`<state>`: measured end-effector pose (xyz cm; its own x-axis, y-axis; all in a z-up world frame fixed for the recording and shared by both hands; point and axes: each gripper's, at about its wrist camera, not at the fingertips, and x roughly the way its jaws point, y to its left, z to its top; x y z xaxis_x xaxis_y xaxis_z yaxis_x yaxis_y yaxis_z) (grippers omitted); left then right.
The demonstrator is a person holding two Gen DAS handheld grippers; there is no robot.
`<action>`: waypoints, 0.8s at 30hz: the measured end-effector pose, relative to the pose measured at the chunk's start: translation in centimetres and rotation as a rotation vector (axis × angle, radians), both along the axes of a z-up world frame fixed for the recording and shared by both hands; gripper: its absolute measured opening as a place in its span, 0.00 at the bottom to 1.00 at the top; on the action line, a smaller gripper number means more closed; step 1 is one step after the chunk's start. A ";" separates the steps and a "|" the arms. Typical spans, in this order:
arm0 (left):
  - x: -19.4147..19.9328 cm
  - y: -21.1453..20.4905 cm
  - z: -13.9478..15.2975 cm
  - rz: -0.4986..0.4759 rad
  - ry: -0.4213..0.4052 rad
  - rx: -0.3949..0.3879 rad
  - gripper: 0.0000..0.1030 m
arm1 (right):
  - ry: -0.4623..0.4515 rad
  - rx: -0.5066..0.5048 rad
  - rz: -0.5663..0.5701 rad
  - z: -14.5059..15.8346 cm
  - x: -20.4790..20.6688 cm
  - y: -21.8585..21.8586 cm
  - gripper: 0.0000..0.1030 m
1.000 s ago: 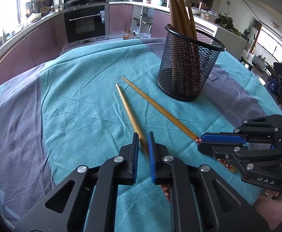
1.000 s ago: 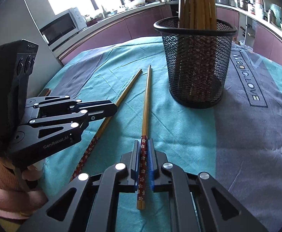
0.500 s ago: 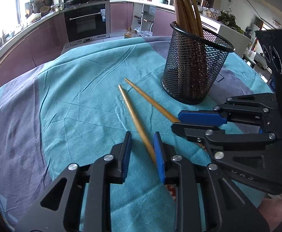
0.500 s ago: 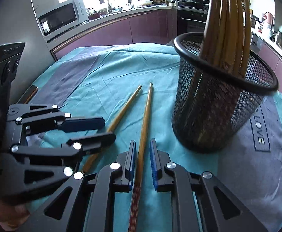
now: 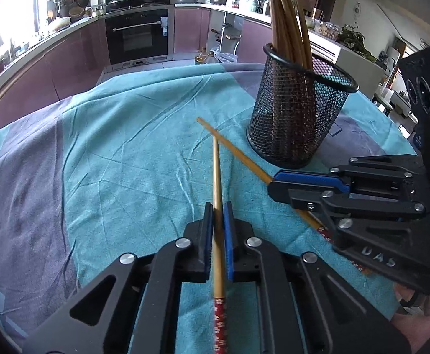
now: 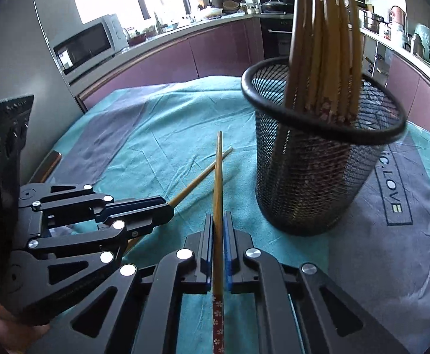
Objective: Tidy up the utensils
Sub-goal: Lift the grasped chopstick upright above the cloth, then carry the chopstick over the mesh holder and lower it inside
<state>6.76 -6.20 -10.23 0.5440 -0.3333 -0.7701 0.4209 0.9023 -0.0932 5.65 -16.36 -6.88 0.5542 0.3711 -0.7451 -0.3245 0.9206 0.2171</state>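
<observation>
My left gripper (image 5: 218, 210) is shut on a wooden chopstick (image 5: 216, 177) with a red flowered end, pointing forward over the teal cloth. My right gripper (image 6: 218, 221) is shut on a second chopstick (image 6: 218, 171) of the same kind. The two chopsticks cross near their tips. In the left wrist view the right gripper (image 5: 277, 184) shows at the right, clamped on its chopstick (image 5: 238, 155). In the right wrist view the left gripper (image 6: 167, 211) shows at the left. A black mesh holder (image 5: 299, 118) with several chopsticks upright in it stands just beyond; it also shows in the right wrist view (image 6: 318, 183).
A teal and grey cloth (image 5: 111, 162) covers the round table. Kitchen counters, an oven (image 5: 139, 35) and a microwave (image 6: 91, 42) stand beyond the table. A brown object (image 6: 51, 162) lies at the table's left edge.
My left gripper has shut on its chopstick, which now points straight forward. My right gripper has lifted its chopstick and come closer to the mesh holder.
</observation>
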 end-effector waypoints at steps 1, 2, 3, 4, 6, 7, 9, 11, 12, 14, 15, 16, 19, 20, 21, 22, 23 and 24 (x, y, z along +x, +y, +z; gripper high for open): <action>-0.1 0.1 0.2 0.002 -0.004 -0.006 0.07 | -0.005 0.005 0.000 0.2 -0.2 0.0 0.06; -0.2 0.3 0.3 0.004 -0.007 -0.009 0.07 | -0.010 0.013 0.001 0.4 -0.4 -0.1 0.06; -0.4 0.5 0.5 0.006 -0.011 -0.012 0.07 | -0.016 0.026 0.005 0.7 -0.6 -0.2 0.06; -0.5 0.6 0.7 0.009 -0.015 -0.016 0.07 | -0.020 0.031 0.008 0.9 -0.8 -0.2 0.06; -0.7 0.9 1.1 0.011 -0.021 -0.022 0.07 | -0.034 0.047 0.019 1.4 -1.4 -0.3 0.06; -0.9 1.0 1.3 0.012 -0.025 -0.028 0.07 | -0.037 0.054 0.026 1.5 -1.6 -0.4 0.06; -1.1 1.2 1.7 0.012 -0.030 -0.038 0.07 | -0.049 0.065 0.036 1.9 -2.1 -0.4 0.06; -1.4 1.4 2.1 0.011 -0.035 -0.054 0.07 | -0.068 0.074 0.048 2.4 -2.7 -0.4 0.06; -1.6 1.5 2.3 0.009 -0.037 -0.063 0.07 | -0.077 0.078 0.053 2.7 -3.0 -0.4 0.06; -2.0 1.6 2.8 0.007 -0.049 -0.070 0.07 | -0.090 0.085 0.061 3.2 -3.5 -0.6 0.06; -2.1 1.7 3.0 0.006 -0.053 -0.074 0.07 | -0.098 0.086 0.063 3.4 -3.8 -0.7 0.06; -2.3 1.7 3.3 0.005 -0.058 -0.078 0.07 | -0.101 0.088 0.065 3.6 -3.9 -1.0 0.06; -2.7 1.9 3.8 0.002 -0.069 -0.091 0.07 | -0.117 0.095 0.061 4.2 -4.2 -1.4 0.06; -2.8 2.0 4.0 0.001 -0.072 -0.094 0.07 | -0.120 0.099 0.059 4.3 -4.2 -1.4 0.06; -2.9 2.0 4.2 0.000 -0.076 -0.098 0.07 | -0.126 0.104 0.058 4.5 -4.3 -1.5 0.06; -3.1 2.0 4.5 -0.003 -0.081 -0.102 0.07 | -0.130 0.105 0.057 4.6 -4.4 -1.7 0.06; -3.2 2.0 4.7 -0.006 -0.085 -0.104 0.07 | -0.135 0.107 0.056 4.7 -4.5 -1.8 0.06; -3.4 2.0 4.9 -0.009 -0.090 -0.107 0.07 | -0.139 0.109 0.054 4.9 -4.6 -1.9 0.06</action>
